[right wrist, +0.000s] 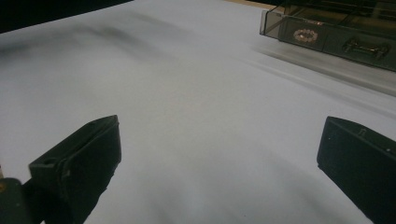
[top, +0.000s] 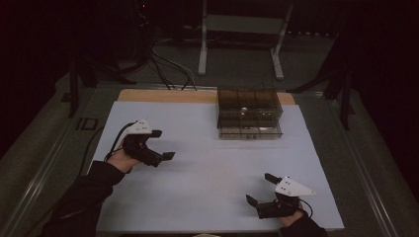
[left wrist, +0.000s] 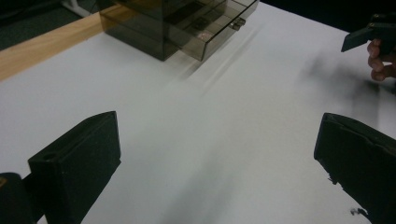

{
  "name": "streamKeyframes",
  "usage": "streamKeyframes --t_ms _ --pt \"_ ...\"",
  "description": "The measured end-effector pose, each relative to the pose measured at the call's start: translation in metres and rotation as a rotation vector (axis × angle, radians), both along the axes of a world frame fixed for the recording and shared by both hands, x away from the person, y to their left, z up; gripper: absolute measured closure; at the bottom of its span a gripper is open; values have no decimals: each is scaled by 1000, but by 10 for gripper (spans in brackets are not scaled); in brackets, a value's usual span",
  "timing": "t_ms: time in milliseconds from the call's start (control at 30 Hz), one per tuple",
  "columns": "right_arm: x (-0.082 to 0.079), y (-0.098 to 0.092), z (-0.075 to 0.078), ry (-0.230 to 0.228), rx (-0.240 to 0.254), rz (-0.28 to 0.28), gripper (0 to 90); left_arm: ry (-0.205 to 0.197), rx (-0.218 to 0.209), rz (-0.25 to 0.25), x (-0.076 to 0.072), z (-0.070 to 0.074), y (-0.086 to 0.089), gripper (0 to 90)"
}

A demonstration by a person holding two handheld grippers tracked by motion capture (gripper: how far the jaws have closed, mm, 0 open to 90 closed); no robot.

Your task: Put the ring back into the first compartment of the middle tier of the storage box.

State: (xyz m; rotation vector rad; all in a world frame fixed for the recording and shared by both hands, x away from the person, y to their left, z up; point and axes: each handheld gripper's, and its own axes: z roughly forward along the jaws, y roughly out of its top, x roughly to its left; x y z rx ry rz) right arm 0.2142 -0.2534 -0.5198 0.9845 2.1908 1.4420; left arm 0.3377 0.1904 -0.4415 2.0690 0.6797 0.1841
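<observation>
White mat bare between released left tongs, right tongs; box far edge.

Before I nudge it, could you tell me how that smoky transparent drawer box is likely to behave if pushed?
The drawer box looks like thin clear plastic, so it is probably light and stiff and may slide easily on the smooth white table cover. Its low, wide shape suggests it is unlikely to tip. A bottom drawer stands partly out, so a frontal push may shut it first.

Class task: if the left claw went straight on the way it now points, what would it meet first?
Probably bare white table first. The left claw, open, points between the smoky drawer box and the right claw; depth is unclear.
</observation>
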Motion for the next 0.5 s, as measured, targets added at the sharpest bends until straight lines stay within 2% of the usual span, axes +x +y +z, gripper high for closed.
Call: streamKeyframes --t_ms 267,367,500 --pt "0 1 0 1 -6 -1 0 3 -7 38 -21 -14 18 21" --pt "0 1 -1 3 -9 -1 0 -7 9 52 -29 -21 21 21" --pt "0 1 -1 3 -10 -2 0 8 -8 63 -39 -30 27 21"
